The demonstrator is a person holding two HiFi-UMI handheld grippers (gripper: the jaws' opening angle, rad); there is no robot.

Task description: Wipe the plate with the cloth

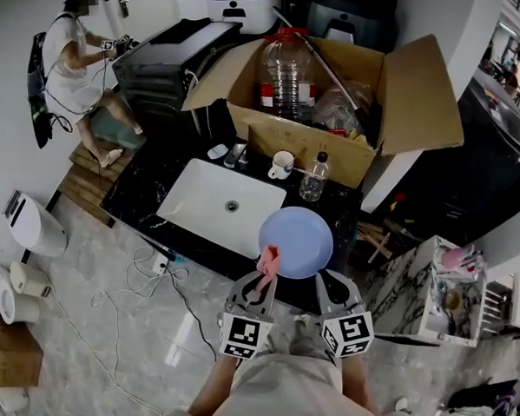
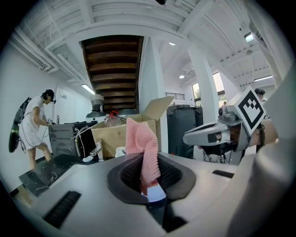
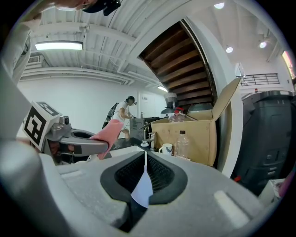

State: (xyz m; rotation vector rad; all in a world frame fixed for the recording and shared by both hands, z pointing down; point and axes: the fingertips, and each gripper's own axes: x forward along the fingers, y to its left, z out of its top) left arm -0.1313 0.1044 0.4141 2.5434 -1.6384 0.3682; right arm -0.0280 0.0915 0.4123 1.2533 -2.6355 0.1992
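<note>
Over the near edge of the dark bench, right of the white sink: one plate. It is pale blue, round and plain, face up and about level. In the right gripper view it is edge-on, a thin pale sliver.

The right tool is clamped on the plate's near rim.

One cloth, pink and knitted, forms a narrow strip. Its long axis runs from the left tool away from the person, and its far end overlaps the plate's left rim. The left tool is closed on the cloth's lower end.

Behind:
- one open cardboard box
- one mug
- two bottles, the large in the box and the small on the bench
</note>
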